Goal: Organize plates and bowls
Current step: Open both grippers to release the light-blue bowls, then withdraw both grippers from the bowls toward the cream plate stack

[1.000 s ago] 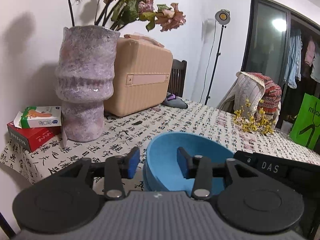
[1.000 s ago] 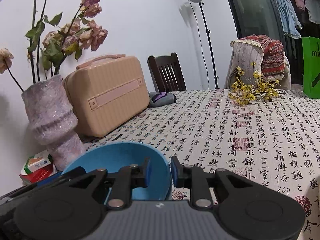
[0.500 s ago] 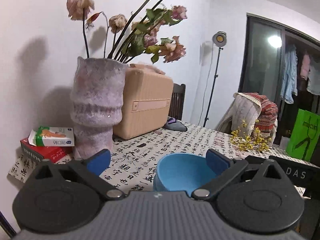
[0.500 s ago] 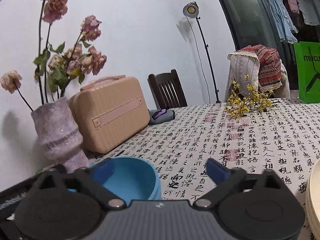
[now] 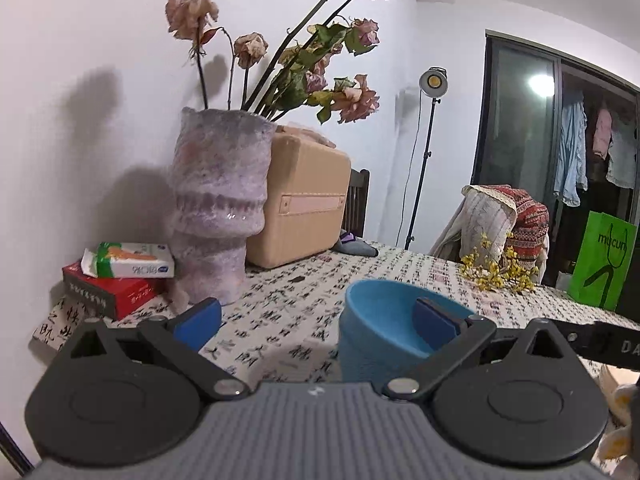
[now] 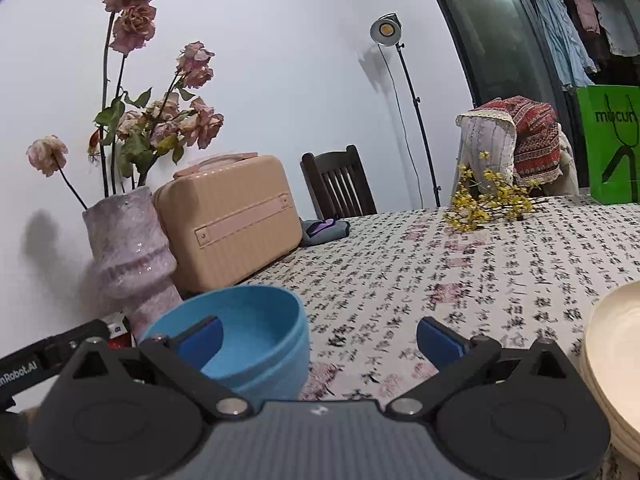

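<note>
A blue bowl (image 5: 374, 340) stands on the patterned tablecloth (image 5: 280, 312); in the right wrist view the blue bowl (image 6: 260, 320) looks nested in a second one. My left gripper (image 5: 316, 318) is open wide just short of it, its right pad overlapping the bowl's rim in the picture without pressing on it. The right gripper (image 6: 320, 338) is open too, with the bowl in front of its left pad and bare cloth between the fingers. A stack of cream plates (image 6: 616, 352) sits at the right edge.
A mauve vase (image 5: 220, 208) of dried roses, a beige case (image 5: 304, 208) and a red box (image 5: 116, 292) with a tissue pack stand along the wall at the left. Yellow flower sprigs (image 6: 484, 200) lie far back. A chair (image 6: 340, 184) and a green bag (image 6: 612, 140) stand beyond the table.
Both grippers opened wide off the blue bowl's rim and drew back from it. The bowl stayed on the cloth. The cream plates came into the right wrist view.
</note>
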`<state>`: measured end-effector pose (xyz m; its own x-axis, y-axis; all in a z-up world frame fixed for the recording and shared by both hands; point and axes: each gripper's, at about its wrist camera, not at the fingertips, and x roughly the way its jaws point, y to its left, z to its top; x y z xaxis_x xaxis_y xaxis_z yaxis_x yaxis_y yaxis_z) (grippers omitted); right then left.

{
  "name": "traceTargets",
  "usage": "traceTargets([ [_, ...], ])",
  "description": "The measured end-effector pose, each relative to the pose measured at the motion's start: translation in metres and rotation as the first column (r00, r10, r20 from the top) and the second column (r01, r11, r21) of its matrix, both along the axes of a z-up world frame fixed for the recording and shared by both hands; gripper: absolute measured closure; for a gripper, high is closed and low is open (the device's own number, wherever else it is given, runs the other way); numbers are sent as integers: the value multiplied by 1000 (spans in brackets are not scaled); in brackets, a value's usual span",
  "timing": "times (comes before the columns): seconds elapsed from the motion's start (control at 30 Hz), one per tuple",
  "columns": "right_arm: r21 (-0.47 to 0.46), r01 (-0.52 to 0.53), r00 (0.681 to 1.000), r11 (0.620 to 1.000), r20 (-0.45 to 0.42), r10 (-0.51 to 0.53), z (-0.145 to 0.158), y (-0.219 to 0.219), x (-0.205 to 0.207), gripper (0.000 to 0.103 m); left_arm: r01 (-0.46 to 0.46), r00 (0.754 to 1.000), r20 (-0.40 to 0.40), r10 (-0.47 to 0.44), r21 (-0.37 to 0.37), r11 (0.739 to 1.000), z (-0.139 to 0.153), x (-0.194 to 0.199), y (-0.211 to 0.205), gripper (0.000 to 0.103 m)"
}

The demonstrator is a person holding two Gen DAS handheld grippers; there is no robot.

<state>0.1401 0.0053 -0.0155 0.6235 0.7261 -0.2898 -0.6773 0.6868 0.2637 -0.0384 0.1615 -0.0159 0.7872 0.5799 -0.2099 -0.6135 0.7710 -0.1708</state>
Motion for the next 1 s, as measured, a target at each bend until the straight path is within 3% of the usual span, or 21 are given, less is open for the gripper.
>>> traceTargets([
  [0.2,0,11,999,1000,39,-11,-16,-29,-13,0,-12,1000,17,11,13,1000,-7,-18,-3,0],
  [0.57,-27,95,993,995,70,-93,-29,-77,-17,0,-21,999,35,17,113,993,-10,-32,-15,0],
  [0.87,-34,202,978,979,54,-200,-34,-116,-9,0,28,997,63,-38,146,989,-2,-19,-27,0],
  [1.0,-62,243,969,968,50,-240,-36,-125,-2,0,90,992,73,-103,161,983,2,-2,-37,0],
])
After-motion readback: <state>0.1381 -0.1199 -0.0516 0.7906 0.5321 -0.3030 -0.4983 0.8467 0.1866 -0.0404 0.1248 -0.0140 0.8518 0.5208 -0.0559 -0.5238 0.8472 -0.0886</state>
